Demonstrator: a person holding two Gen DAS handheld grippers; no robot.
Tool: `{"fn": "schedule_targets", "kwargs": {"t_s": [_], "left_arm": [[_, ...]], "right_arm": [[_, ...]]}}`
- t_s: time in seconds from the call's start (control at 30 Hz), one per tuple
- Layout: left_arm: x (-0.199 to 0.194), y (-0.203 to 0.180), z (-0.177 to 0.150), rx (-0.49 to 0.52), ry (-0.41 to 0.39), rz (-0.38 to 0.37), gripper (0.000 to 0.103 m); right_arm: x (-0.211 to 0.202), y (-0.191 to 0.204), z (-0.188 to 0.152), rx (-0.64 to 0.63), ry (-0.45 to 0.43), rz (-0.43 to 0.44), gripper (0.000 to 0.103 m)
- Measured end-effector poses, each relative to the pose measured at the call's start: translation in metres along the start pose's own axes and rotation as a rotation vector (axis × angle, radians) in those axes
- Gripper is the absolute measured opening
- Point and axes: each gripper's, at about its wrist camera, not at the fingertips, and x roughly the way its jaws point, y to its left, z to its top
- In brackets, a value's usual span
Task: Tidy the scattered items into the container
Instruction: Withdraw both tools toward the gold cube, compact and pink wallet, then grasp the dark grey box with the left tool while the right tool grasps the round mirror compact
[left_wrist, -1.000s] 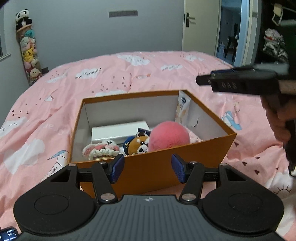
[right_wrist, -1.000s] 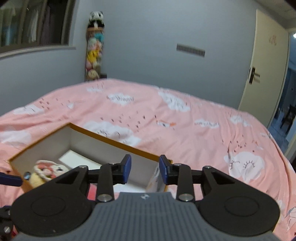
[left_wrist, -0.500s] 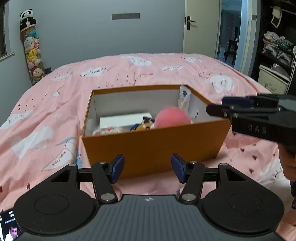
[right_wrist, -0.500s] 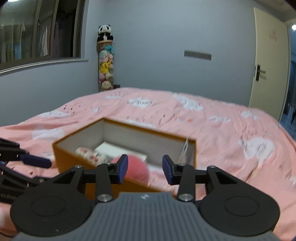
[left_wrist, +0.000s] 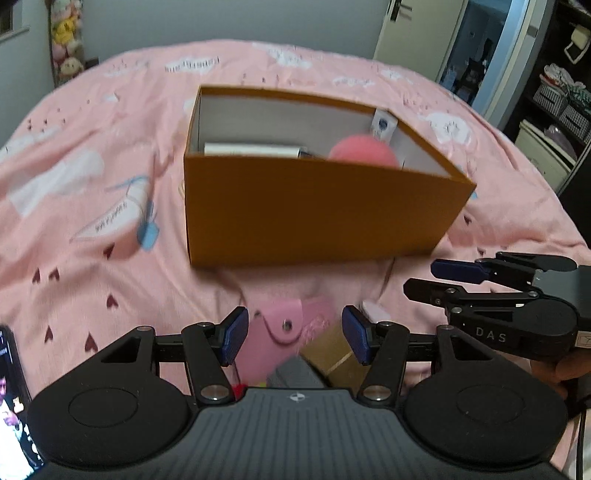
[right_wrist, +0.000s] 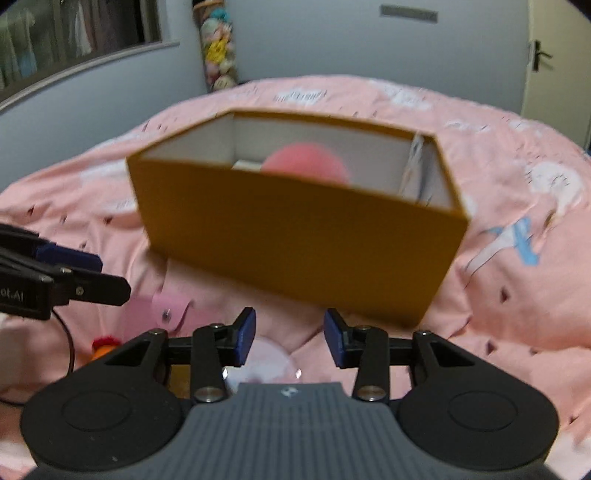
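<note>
An orange box (left_wrist: 314, 210) sits on a pink bedspread (left_wrist: 92, 166) printed with clouds and small hearts, its open top showing a white interior. Inside it a round pink plush (left_wrist: 364, 151) rises above the near wall, with a flat white box (left_wrist: 251, 149) to its left and a small white carton (left_wrist: 382, 127) standing upright in the far right corner. In front of the box, on the bedspread, lies a pink snap pouch (left_wrist: 280, 332), and just beside it a tan cardboard item (left_wrist: 332, 350) and something grey (too blurred to name). The left gripper (left_wrist: 293, 339) hangs over these loose things with its 2 blue pads apart; the pouch shows through the gap, but the pads do not press on it. The right gripper (right_wrist: 289, 341) is also parted and holds nothing, its jaws having just been opening a little; below it sits a pale round pinkish object (right_wrist: 266, 360), partly hidden. In the right wrist view the pouch (right_wrist: 166, 310) lies to the left, near a small red and orange item (right_wrist: 101, 345).
</note>
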Motion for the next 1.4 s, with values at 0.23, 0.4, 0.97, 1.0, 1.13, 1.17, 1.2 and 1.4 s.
{"fn": "schedule_targets", "kwargs": {"t_s": [0.23,0.4,0.97,1.0,1.13,1.17,1.2,1.4], "left_arm": [[0.009,-0.004,-0.009,0.017,0.115,0.006,0.066],[0.015,-0.006,-0.012,-0.031,0.191,-0.003,0.066],[0.053,-0.009,-0.026,-0.149,0.368,-0.033,0.064],[0.056,-0.01,-0.027,-0.149,0.375,-0.031,0.062],[0.064,-0.01,-0.03,-0.161,0.392,-0.02,0.054],[0.065,-0.009,-0.03,-0.164,0.393,-0.016,0.053],[0.065,-0.008,-0.03,-0.169,0.391,-0.015,0.053],[0.064,-0.007,-0.029,-0.186,0.378,-0.019,0.051]], "right_arm": [[0.009,0.012,-0.007,-0.051,0.063,0.044,0.044],[0.011,0.018,-0.016,-0.104,0.114,0.061,0.044],[0.017,0.035,-0.029,-0.252,0.171,0.057,0.044],[0.018,0.036,-0.029,-0.264,0.173,0.054,0.044],[0.023,0.04,-0.03,-0.308,0.178,0.051,0.044],[0.024,0.041,-0.03,-0.315,0.178,0.049,0.044],[0.025,0.041,-0.03,-0.322,0.179,0.048,0.044],[0.03,0.048,-0.038,-0.371,0.205,0.04,0.043]]}}
